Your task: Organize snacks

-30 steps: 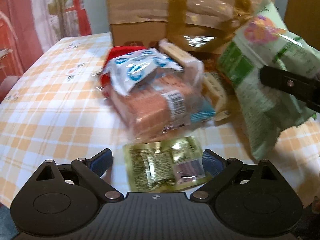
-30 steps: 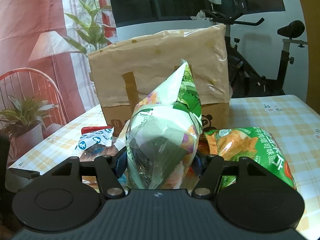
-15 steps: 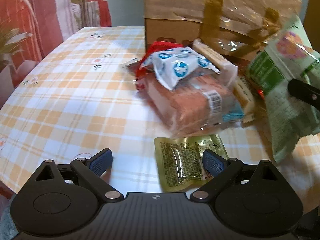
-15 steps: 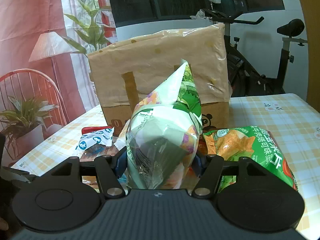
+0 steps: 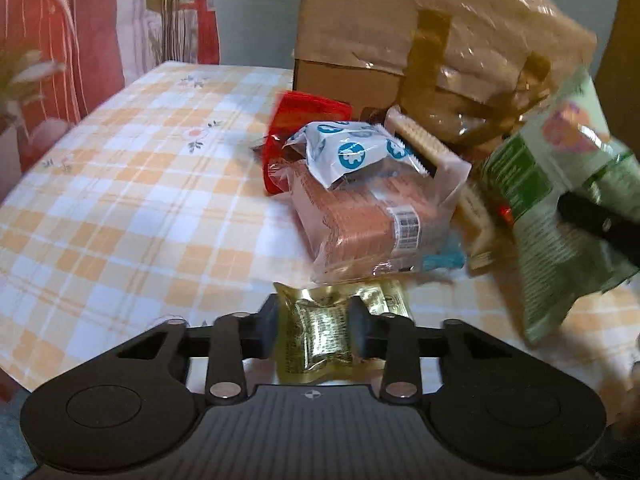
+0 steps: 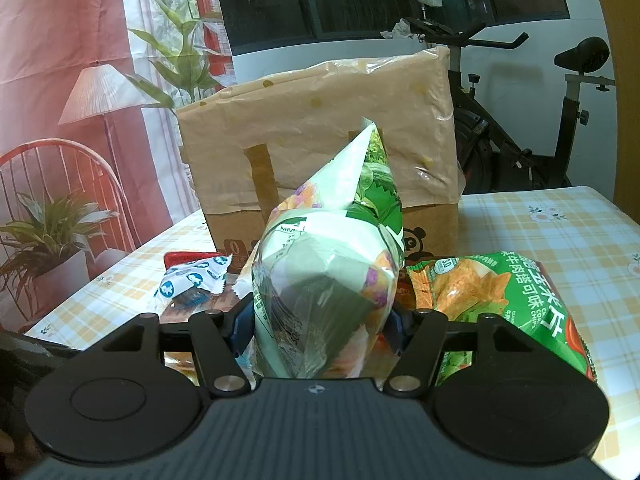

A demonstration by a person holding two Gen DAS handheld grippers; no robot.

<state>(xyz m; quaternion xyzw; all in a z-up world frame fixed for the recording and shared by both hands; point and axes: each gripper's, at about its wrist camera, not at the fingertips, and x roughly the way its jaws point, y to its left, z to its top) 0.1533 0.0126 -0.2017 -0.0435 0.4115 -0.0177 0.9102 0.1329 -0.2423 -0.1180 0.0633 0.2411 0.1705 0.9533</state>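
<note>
Left tool [image 5: 313,329] has just been closing its jaws and is now pinching the gold sachet [image 5: 326,340] lying on the bench [image 5: 132,216]; right tool [image 6: 322,326] is clamping the pale green bag [image 6: 324,276] upright. Next, I judge, each is needing lifting toward the brown paper bag [image 6: 320,140] ahead, whose contents are hidden.

The left gripper [image 5: 313,330] has just been closing, and a gold packet [image 5: 320,340] is pinched between its pads on the checked tablecloth [image 5: 132,208], just beside a pink pack [image 5: 360,224].
</note>
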